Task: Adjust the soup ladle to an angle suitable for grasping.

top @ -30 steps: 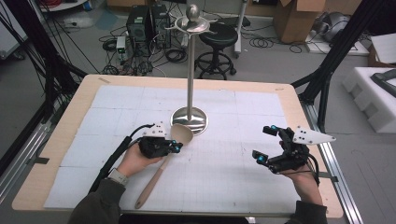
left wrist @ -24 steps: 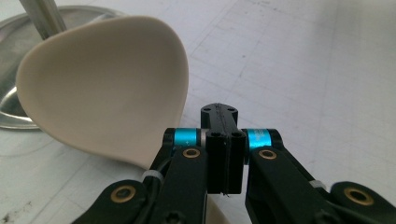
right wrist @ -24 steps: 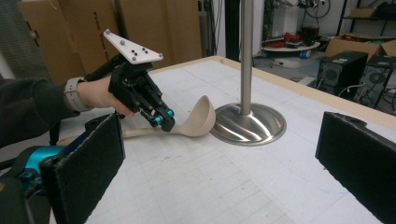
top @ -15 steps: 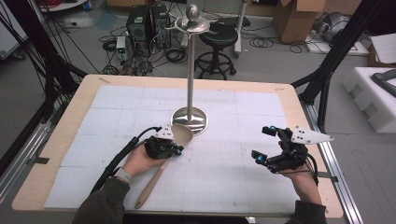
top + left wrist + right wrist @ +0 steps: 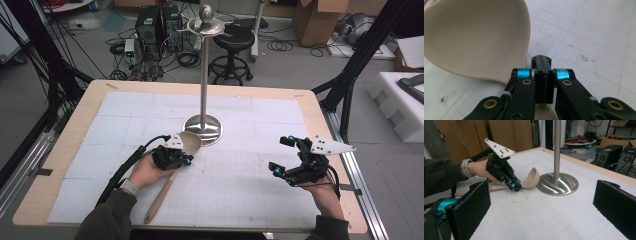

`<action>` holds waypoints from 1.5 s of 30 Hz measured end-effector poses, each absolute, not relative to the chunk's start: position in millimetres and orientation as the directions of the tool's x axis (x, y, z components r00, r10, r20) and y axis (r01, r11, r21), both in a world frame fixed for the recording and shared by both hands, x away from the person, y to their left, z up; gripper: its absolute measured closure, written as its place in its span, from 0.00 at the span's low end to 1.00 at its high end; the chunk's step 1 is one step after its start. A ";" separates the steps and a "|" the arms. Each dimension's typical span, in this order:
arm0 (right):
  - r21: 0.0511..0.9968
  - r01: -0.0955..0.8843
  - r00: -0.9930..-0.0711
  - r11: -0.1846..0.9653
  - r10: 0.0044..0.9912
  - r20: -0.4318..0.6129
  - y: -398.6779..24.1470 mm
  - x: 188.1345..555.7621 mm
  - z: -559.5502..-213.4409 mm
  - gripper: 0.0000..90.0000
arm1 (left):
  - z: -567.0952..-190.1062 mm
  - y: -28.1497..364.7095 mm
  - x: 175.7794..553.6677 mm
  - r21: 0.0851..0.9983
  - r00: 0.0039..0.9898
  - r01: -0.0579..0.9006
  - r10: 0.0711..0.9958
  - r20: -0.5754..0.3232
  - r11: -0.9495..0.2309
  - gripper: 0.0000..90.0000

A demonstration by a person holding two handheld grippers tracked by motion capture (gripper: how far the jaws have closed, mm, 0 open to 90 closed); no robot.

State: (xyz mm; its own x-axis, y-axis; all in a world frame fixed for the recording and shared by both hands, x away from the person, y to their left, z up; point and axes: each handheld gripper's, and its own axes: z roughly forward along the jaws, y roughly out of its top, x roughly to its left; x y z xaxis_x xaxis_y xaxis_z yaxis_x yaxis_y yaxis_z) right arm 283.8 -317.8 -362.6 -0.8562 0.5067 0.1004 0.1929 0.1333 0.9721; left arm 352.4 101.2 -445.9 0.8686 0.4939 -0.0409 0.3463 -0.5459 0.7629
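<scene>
Jaws of the left gripper pinched together on the wooden ladle just behind its bowl; ladle lies on the worktop, bowl beside the steel stand base. Right gripper jaws wide apart, holding nothing.

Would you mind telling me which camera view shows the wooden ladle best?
The high view: the whole ladle lies on the table, bowl beside the stand's base, handle running toward the person. The left claw is at its neck. The right gripper view shows the bowl and part of the handle side-on; the left gripper view shows the bowl close up.
</scene>
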 end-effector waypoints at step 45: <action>0.965 0.208 -0.860 0.161 0.500 0.102 -311.1 285.3 -367.6 0.00 | -442.8 178.2 351.8 0.760 0.786 0.415 0.618 -0.023 -0.500 1.00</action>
State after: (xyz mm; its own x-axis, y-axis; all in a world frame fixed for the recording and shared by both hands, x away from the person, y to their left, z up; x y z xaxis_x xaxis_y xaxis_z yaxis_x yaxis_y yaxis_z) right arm 285.3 -311.1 -367.6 -0.8600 0.5000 0.1019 0.2078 0.1609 0.9648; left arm 351.8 178.2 -442.8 0.7858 0.6181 -0.0233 0.4155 -0.4995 0.7602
